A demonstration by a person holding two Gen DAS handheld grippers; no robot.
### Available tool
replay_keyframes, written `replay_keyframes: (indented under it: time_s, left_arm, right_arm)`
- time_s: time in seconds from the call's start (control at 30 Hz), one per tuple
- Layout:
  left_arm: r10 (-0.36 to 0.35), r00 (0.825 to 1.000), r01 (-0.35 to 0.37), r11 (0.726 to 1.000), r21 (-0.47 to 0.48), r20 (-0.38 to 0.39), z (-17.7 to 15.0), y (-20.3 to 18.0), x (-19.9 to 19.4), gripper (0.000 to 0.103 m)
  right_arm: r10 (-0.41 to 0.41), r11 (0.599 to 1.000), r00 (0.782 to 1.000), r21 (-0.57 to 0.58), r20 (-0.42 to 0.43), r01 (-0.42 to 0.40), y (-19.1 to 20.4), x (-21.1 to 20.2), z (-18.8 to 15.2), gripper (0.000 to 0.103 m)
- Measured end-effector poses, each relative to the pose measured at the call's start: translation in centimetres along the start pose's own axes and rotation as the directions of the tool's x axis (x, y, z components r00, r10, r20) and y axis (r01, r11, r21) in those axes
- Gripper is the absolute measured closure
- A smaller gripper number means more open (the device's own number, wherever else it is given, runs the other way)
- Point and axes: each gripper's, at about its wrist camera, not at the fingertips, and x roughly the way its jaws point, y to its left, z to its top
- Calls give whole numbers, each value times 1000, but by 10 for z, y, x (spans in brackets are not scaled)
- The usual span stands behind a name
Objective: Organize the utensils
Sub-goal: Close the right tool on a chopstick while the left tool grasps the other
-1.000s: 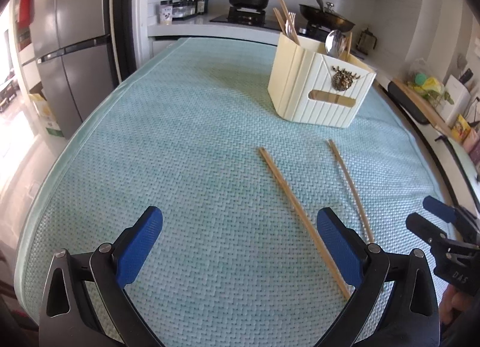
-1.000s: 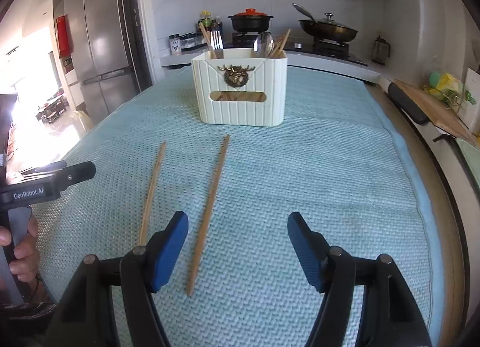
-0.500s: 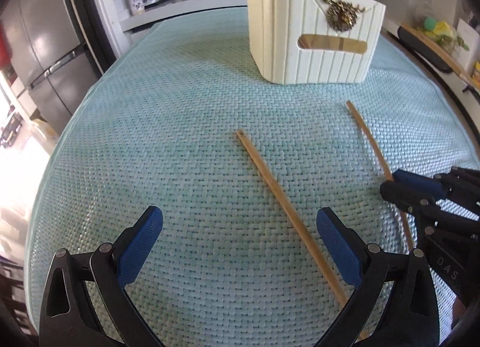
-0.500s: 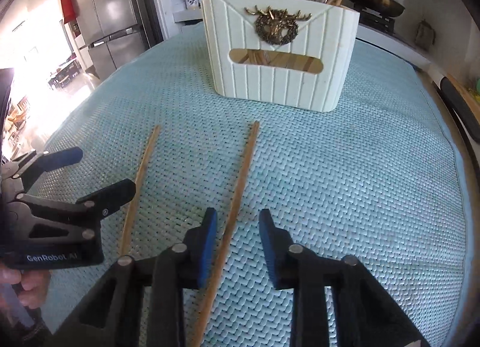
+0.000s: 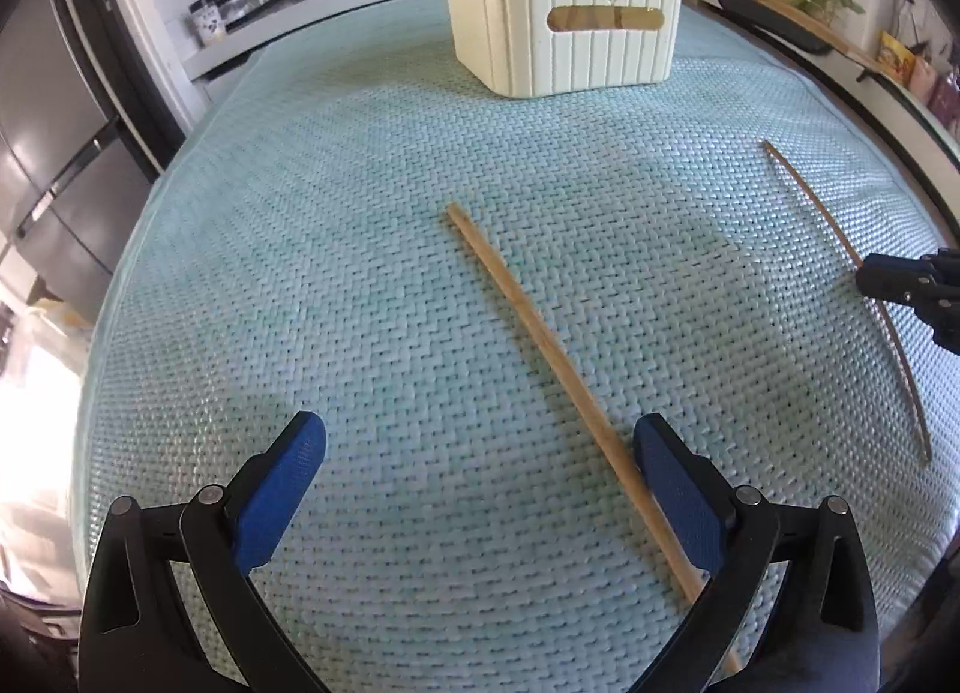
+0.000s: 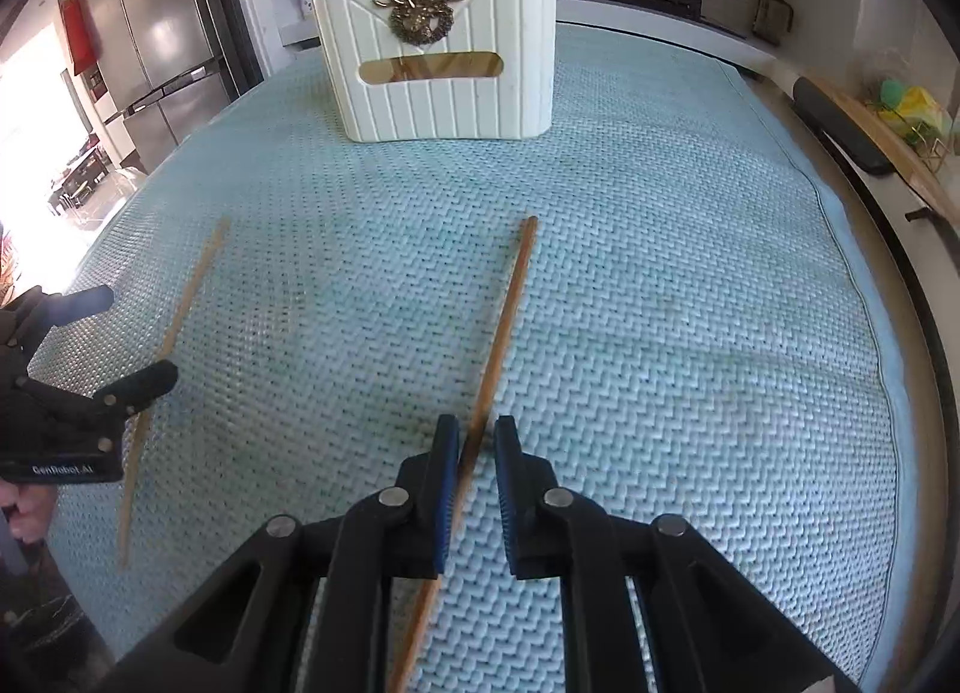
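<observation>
Left wrist view: the left gripper (image 5: 480,471) hangs low over the teal mat (image 5: 336,285) on the desk, its fingers (image 5: 282,489) released and spread wide. One chopstick (image 5: 540,333) lies slantwise on the mat, its near part running just inside the right-hand finger and on under the frame. To take it well, the hand should shift so the stick sits midway between the fingers, not against one pad, then settle until the tips brush the mat before clenching. The cream holder (image 5: 564,9) stands well beyond, already carrying utensils. At the right edge the other gripper's tip shows beside a second chopstick.

Right wrist view: the right gripper (image 6: 477,453) has the second chopstick (image 6: 504,321) between its fingers (image 6: 447,477), which are closing; a thin gap shows on the right pad's side, so the grip does not yet look firm. It catches the stick nearer its close end than its middle, so the far end may droop when raised. Best to finish the squeeze, lift slowly and keep the stick in line with the fingers. The holder (image 6: 438,69) stands straight ahead. The first chopstick lies off to the left, by the left gripper.
</observation>
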Motion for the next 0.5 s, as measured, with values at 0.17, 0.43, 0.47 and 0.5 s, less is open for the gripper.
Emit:
replay_keyframes:
  time_s: [0.17,0.43,0.47,0.5]
  left_arm:
    - [-88,996,88,996,-28,-25,13,10,7,2]
    - [-82,996,79,994,-71,-46,52,1,28,23]
    - [-79,996,75,995,-68,-49,54,0,30,25]
    - [-74,996,71,996,-62,-51,58,-3,32,32]
  right_arm:
    - [49,997,999,68,-18,-48,-21,4,10,77]
    - [58,995,997,90,-50,-53,-40,25,46,64]
    - [55,995,997,89,-52,-50,-40,29,53,64]
    - [54,995,997,85,-58,-49,-42,34,60,64]
